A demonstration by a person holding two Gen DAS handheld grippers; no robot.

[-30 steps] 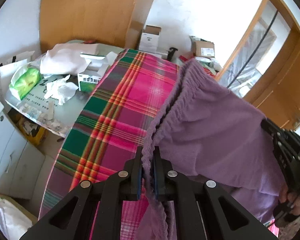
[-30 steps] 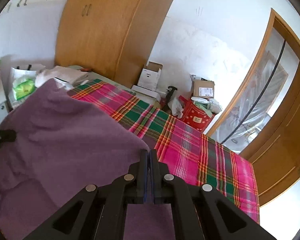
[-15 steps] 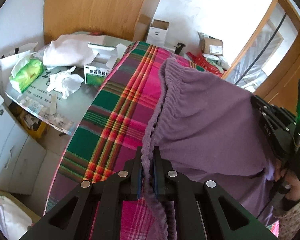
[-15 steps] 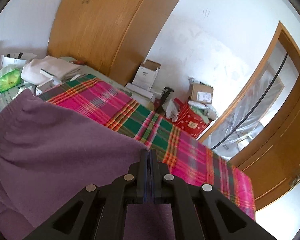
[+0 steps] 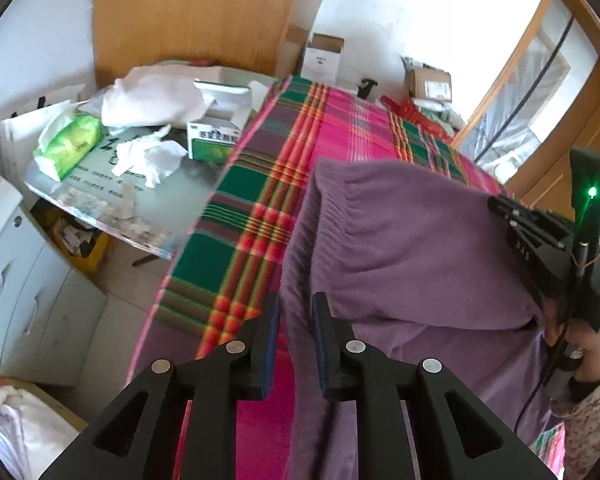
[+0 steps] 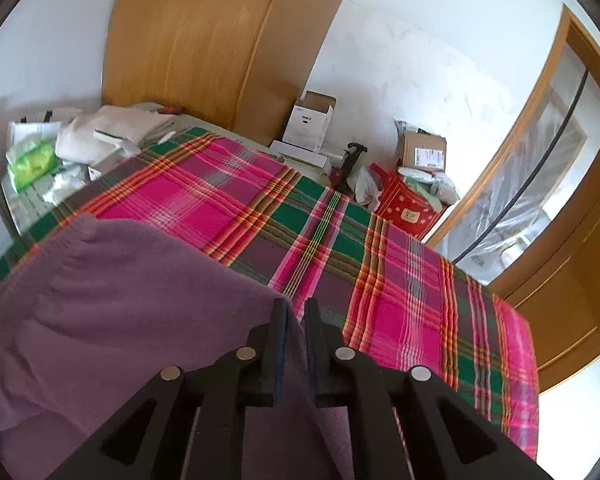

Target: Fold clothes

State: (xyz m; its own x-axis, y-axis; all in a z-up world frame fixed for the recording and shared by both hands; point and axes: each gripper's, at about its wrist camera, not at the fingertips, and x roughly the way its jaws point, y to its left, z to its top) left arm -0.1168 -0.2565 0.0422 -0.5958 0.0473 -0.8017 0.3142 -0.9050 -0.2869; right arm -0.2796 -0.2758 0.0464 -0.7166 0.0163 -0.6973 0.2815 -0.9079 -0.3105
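Note:
A purple garment with a gathered elastic waistband lies draped over the plaid bedspread. My left gripper is open a little, and the waistband edge still runs loosely between its fingers. My right gripper is also slightly open, with a corner of the purple garment lying in the gap. In the left wrist view the right gripper shows at the garment's far right edge, held by a hand in a patterned sleeve.
A cluttered side table stands left of the bed with a green tissue pack, a medicine box and white cloth. Grey drawers sit below it. Cardboard boxes, a red bag and a wooden door are beyond the bed.
Both grippers came down toward the bed with the garment, and their fingers have parted from a tight pinch to a small gap. The garment now rests lower on the bedspread.

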